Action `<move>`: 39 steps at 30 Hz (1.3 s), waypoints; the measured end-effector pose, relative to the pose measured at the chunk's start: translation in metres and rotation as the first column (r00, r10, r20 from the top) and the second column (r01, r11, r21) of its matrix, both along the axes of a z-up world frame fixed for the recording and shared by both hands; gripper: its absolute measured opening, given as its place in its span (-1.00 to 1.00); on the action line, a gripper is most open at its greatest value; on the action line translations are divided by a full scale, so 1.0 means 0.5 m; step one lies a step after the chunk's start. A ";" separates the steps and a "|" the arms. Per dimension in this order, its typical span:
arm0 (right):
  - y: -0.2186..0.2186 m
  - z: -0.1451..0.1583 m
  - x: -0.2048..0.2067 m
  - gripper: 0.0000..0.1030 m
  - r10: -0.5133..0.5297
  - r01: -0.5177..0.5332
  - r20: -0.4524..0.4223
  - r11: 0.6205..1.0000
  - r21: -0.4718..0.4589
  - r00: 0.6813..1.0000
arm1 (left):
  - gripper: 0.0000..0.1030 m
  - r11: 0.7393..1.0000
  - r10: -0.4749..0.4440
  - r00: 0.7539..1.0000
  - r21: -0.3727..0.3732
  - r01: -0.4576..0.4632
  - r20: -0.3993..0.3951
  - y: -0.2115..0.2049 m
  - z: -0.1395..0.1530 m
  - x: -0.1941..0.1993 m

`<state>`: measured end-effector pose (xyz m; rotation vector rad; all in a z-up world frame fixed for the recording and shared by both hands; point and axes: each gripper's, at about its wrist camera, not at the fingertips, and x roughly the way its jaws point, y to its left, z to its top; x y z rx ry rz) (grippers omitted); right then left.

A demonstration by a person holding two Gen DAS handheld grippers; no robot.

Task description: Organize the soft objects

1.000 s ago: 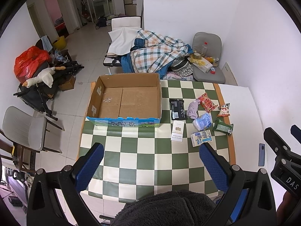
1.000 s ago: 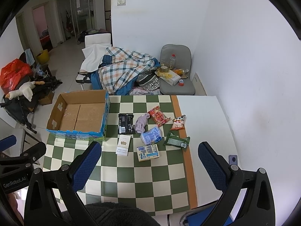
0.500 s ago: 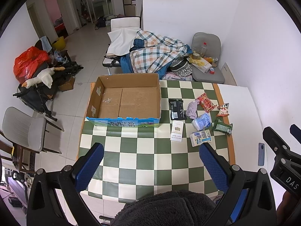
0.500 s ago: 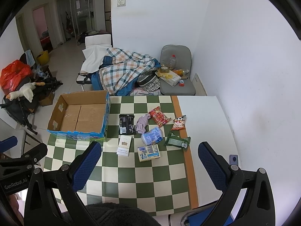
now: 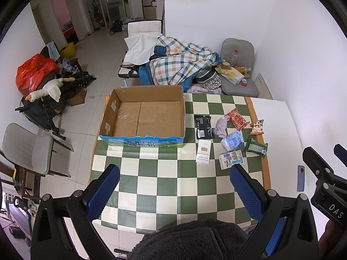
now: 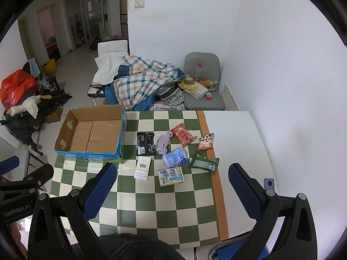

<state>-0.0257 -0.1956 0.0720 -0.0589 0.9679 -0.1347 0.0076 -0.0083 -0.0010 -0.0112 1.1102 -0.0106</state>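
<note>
A grey chair [image 6: 203,82] stands in the corner, bearing a plastic bottle [image 6: 198,71] and tape roll [image 6: 189,80]. Left of the chair lies a plaid blanket [image 6: 143,82]; far left, a red bag [image 6: 15,86] and stuffed goose [image 6: 26,106].

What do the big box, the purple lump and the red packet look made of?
Box: corrugated cardboard, matte brown inside, printed blue outside, with ragged torn rims. Purple lump: soft knit or fleece fabric, crumpled in folds, probably a sock or cloth. Red packet: glossy printed plastic film, judging by the crimped ends.
</note>
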 end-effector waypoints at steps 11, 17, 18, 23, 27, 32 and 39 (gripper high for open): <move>0.002 0.002 -0.002 1.00 0.001 -0.001 0.002 1.000 0.001 1.000 | 1.00 1.000 0.001 1.000 -0.001 -0.001 0.002 0.000 0.000 -0.001; 0.001 0.002 -0.002 1.00 0.003 -0.003 0.002 1.000 0.005 1.000 | 1.00 1.000 0.001 1.000 0.000 -0.001 0.003 0.002 0.012 0.001; 0.001 0.005 0.000 1.00 0.004 -0.004 0.001 1.000 0.009 1.000 | 1.00 1.000 0.000 1.000 0.000 0.000 0.002 0.002 0.011 0.001; -0.016 -0.010 0.023 1.00 -0.006 0.008 -0.033 0.998 0.057 0.999 | 1.00 1.000 -0.019 1.000 -0.013 0.019 -0.008 -0.007 0.008 0.027; -0.075 -0.066 0.068 1.00 -0.053 0.065 -0.093 0.989 0.134 0.994 | 1.00 0.998 -0.069 0.998 0.013 0.069 -0.015 -0.044 0.007 0.121; -0.189 -0.175 0.151 1.00 -0.148 0.181 -0.176 0.965 0.189 0.973 | 1.00 0.987 -0.147 0.984 0.049 0.152 -0.097 -0.104 -0.092 0.286; -0.284 -0.454 0.334 1.00 -0.185 0.317 -0.372 0.888 0.334 0.910 | 0.99 0.970 -0.219 0.903 0.015 0.242 -0.368 -0.211 -0.328 0.515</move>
